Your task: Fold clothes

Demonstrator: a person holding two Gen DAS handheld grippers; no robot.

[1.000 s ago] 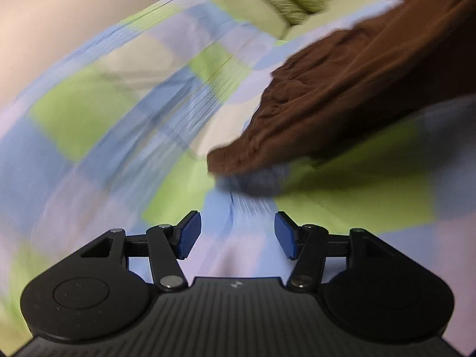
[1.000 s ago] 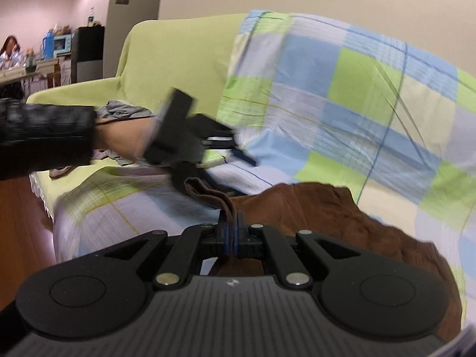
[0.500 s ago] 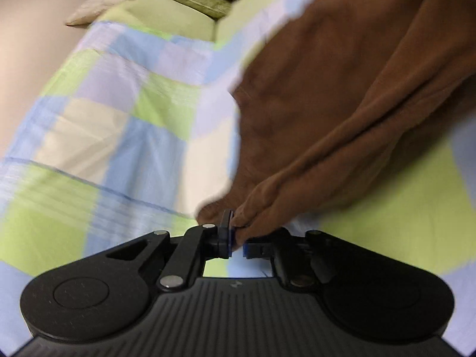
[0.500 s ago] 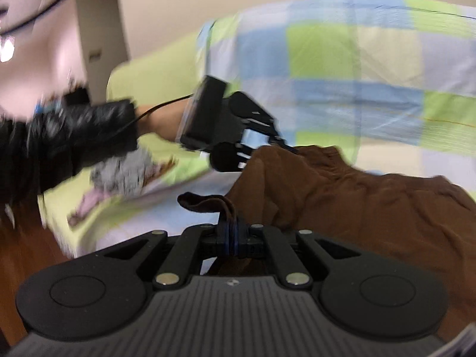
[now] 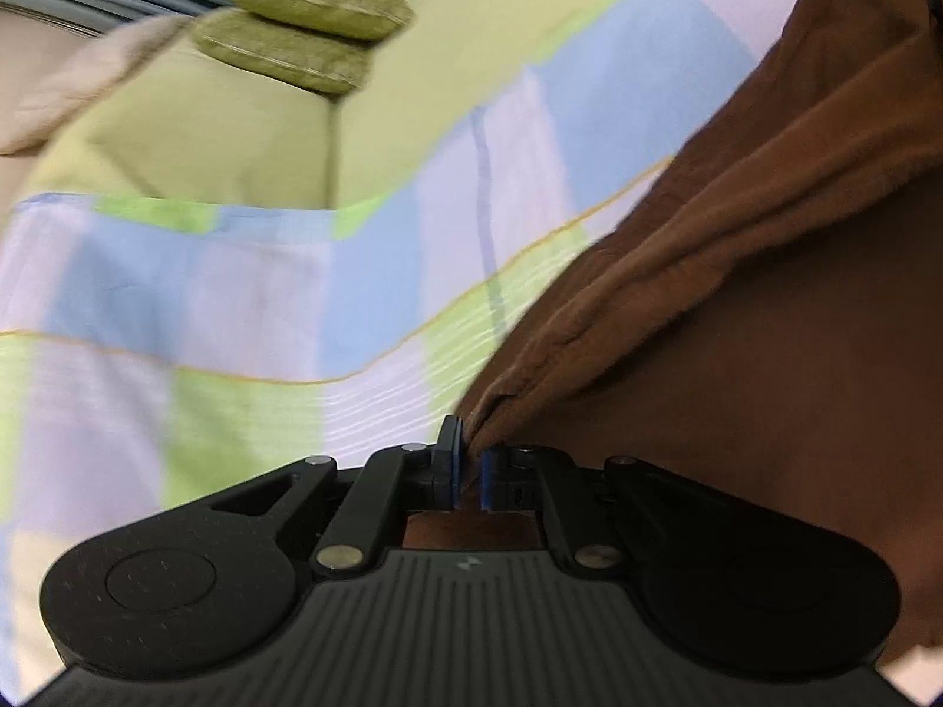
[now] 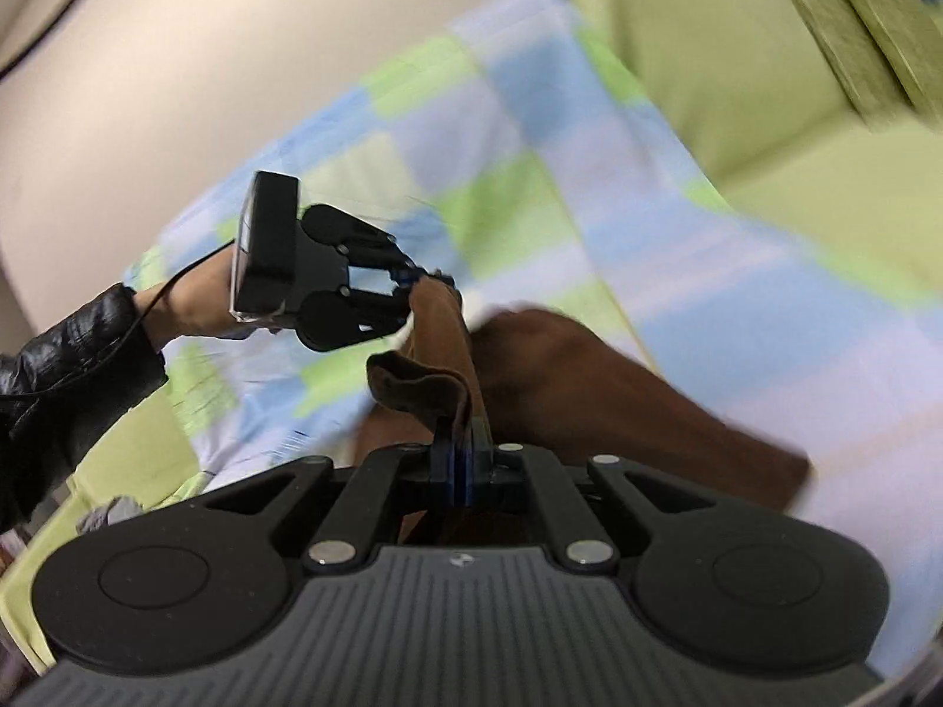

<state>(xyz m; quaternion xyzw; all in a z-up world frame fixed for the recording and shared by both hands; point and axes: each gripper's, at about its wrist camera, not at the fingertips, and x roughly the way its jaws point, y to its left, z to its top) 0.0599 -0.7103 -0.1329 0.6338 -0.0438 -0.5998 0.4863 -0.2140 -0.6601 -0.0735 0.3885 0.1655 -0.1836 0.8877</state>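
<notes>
A brown garment (image 5: 737,294) hangs lifted above a checked blue, green and white sheet (image 5: 236,294) on a sofa. My left gripper (image 5: 468,465) is shut on one edge of the garment. My right gripper (image 6: 462,471) is shut on another edge of the same brown garment (image 6: 589,389). In the right wrist view the left gripper (image 6: 421,283) appears up and to the left, pinching the cloth, with the fabric stretched between the two. The garment's lower part is hidden behind the gripper bodies.
Two olive cushions (image 5: 306,29) lie on the light green sofa (image 5: 206,129) beyond the sheet. A beige wall (image 6: 177,59) is behind the sofa. A person's black-sleeved arm (image 6: 71,365) holds the left gripper. Grey cloth (image 6: 112,512) lies at the lower left.
My left gripper, open one second ago, has shut on the garment's edge. Both grippers have lifted and swung, pulling the brown cloth up off the sheet.
</notes>
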